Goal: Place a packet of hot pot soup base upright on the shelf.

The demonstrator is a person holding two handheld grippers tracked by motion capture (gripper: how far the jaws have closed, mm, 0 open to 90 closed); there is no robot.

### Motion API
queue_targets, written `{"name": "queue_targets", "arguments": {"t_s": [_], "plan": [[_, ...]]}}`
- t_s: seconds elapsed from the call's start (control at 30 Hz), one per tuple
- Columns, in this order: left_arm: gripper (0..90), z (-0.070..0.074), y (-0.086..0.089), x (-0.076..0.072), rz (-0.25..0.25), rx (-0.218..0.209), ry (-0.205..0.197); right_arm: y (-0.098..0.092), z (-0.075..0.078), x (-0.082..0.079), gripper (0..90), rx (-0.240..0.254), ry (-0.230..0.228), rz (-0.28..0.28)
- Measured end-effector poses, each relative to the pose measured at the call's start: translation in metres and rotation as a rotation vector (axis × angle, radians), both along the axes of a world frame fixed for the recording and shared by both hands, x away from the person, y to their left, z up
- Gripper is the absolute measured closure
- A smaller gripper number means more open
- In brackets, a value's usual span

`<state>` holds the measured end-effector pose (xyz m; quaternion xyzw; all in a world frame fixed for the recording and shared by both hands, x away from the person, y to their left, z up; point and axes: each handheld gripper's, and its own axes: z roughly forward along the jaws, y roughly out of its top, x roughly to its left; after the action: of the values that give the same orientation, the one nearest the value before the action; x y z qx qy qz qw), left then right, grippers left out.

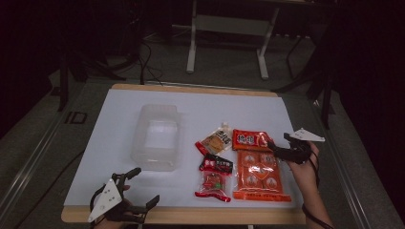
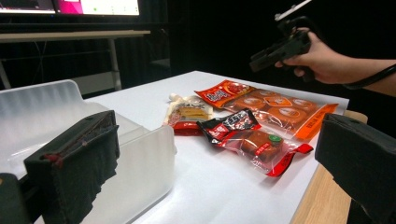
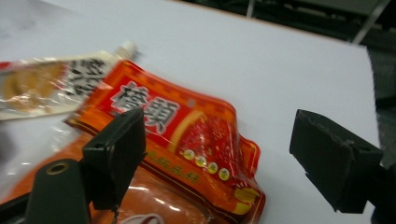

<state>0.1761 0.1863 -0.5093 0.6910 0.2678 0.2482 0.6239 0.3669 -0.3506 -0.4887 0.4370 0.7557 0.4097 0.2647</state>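
Small red packet: lying flat on the white table top, straight ahead of and under the right gripper's jaws, its far end resting on the big orange pack; nothing is touching it from above.
Right gripper: hovering just above the red packet's near corner, jaws standing wide apart with the packet showing between them, not pressing on it.
Big orange pack: lying under and behind the right gripper, toward the person's hand.
Pale spouted pouch: lying just beyond the left jaw in the right gripper view, its edge overlapping the red packet.
Black-and-red snack bag: sitting ahead of the left gripper, beside the orange pack.
Clear plastic bin: standing well off from the right gripper, close in front of the left one.
Left gripper: waiting at the near table edge, jaws spread wide, holding nothing.
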Motion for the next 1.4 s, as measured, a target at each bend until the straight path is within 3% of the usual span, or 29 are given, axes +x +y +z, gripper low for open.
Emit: {"name": "queue_targets", "arguments": {"t_s": [0.3,0.53,0.77,0.97,1.27,1.4], "plan": [[0.3,0.000,0.001,0.000,0.001,-0.005,0.001,0.000,-0.027,0.023,18.5,-0.043,0.103,-0.043],[0.3,0.000,0.000,0.000,-0.003,0.000,0.001,0.001,-0.044,0.029,15.4,-0.129,0.155,-0.094],[0.3,0.000,-0.001,0.000,-0.011,0.007,0.002,0.001,-0.049,0.028,14.9,-0.106,0.191,-0.112],[0.3,0.000,-0.001,0.000,-0.013,0.006,0.004,0.002,-0.050,0.023,34.2,-0.051,0.198,-0.089],[0.3,-0.001,-0.001,0.000,-0.014,0.007,0.006,0.005,-0.048,0.022,39.7,-0.047,0.221,-0.091],[0.2,-0.001,-0.002,0.001,-0.014,0.008,0.010,0.005,-0.046,0.023,50.2,-0.055,0.229,-0.086]]}}
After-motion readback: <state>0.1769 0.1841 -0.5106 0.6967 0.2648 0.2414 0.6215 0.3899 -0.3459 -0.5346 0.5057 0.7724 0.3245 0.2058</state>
